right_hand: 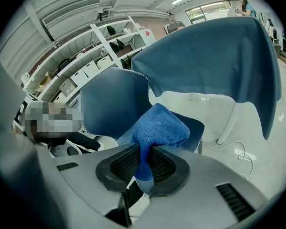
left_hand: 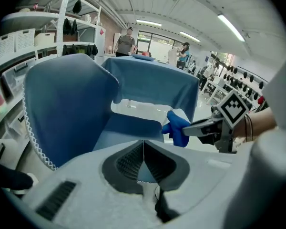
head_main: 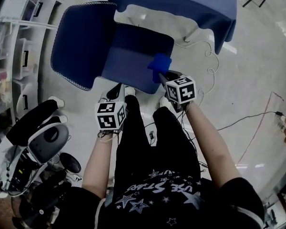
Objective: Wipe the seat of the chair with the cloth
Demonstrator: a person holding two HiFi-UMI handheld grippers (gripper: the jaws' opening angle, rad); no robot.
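A blue chair with a padded seat (head_main: pixel 136 56) and a tall backrest (head_main: pixel 81 42) stands in front of me. My right gripper (head_main: pixel 160 75) is shut on a bunched blue cloth (head_main: pixel 159 63), held just over the seat's front right corner. The cloth (right_hand: pixel 157 130) bulges out from between the jaws, with the seat (right_hand: pixel 193 128) right behind it. My left gripper (head_main: pixel 117 92) hangs shut and empty near the seat's front edge, its jaws pressed together (left_hand: pixel 143 161). The left gripper view shows the cloth (left_hand: pixel 178 128) in the right gripper (left_hand: pixel 193 127) beside the seat (left_hand: pixel 128 130).
A table under a blue cloth (head_main: pixel 181 1) stands behind the chair, with a white cable (head_main: pixel 207 56) on the floor beside it. Shelves with bins (head_main: pixel 19 27) line the left side. A black and white device (head_main: pixel 43 132) sits at my lower left.
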